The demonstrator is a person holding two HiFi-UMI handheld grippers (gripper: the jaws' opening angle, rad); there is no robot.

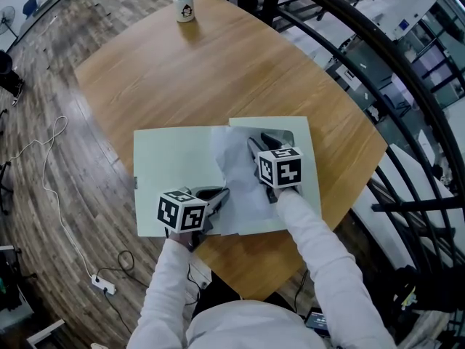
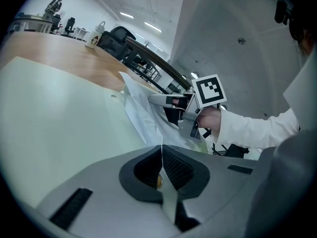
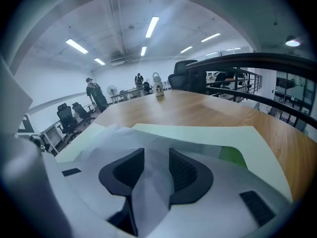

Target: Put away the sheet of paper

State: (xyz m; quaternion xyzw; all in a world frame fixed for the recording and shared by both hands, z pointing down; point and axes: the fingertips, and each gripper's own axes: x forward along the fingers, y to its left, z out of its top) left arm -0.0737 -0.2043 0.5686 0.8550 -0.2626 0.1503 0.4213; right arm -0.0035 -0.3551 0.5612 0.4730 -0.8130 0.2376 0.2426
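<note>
- Lying open on the wooden table (image 1: 218, 71), a pale green folder (image 1: 174, 166) fills the lower middle of the head view, with its far edge towards the top of the frame.
- The sheet of paper (image 1: 243, 187) sits rumpled over the folder's fold and right half, and its upper part is raised off the surface rather than flat.
- The left gripper (image 1: 218, 195), at the lower left of the paper, has its jaws pressed together on a thin edge of the sheet (its own view (image 2: 162, 170) shows the sheet running edge-on between the pads).
- The right gripper (image 1: 260, 141) is over the folder's right half with its jaws spread. In its own view (image 3: 156, 170) a crumpled fold of the paper (image 3: 124, 138) lies in the gap, and the pads are not clamping it.
- A bright green patch (image 3: 230, 155) shows on the folder's inner face, just right of that gripper.
- A white bottle (image 1: 184, 2) stands well apart at the table's far edge, at the top of the head view.
- A white cable (image 1: 51, 173) trails over the wood floor on the left.
</note>
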